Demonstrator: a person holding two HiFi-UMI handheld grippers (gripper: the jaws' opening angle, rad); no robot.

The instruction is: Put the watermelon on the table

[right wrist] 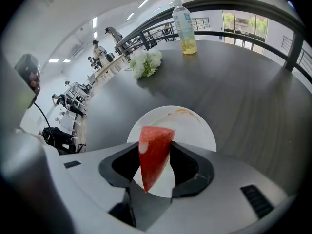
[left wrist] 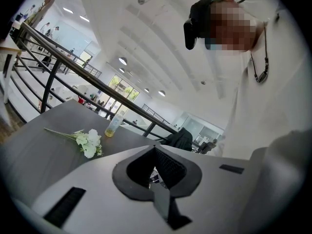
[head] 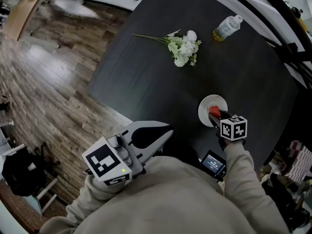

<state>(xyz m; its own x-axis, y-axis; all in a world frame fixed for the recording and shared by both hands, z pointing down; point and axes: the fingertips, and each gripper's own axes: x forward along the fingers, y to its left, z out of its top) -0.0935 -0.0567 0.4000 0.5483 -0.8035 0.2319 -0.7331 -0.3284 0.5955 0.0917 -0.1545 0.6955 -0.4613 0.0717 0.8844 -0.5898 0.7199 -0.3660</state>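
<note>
Over the near edge of the dark table (head: 146, 82), the left gripper (left wrist: 155, 150) is held empty, its jaws pressed together. Further in, the watermelon wedge (right wrist: 155, 152) is pinched by the right gripper (head: 218, 116) over the white plate (right wrist: 195, 126). Its long axis runs between the jaws, with the narrow tip toward the gripper body. Bare tabletop is left beyond, up to the flowers (right wrist: 145, 62) and the bottle (right wrist: 185, 26).

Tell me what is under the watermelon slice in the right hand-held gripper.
A white plate lies below the watermelon slice, on the dark table. The slice and the right hand-held gripper cover the plate's near part.
</note>
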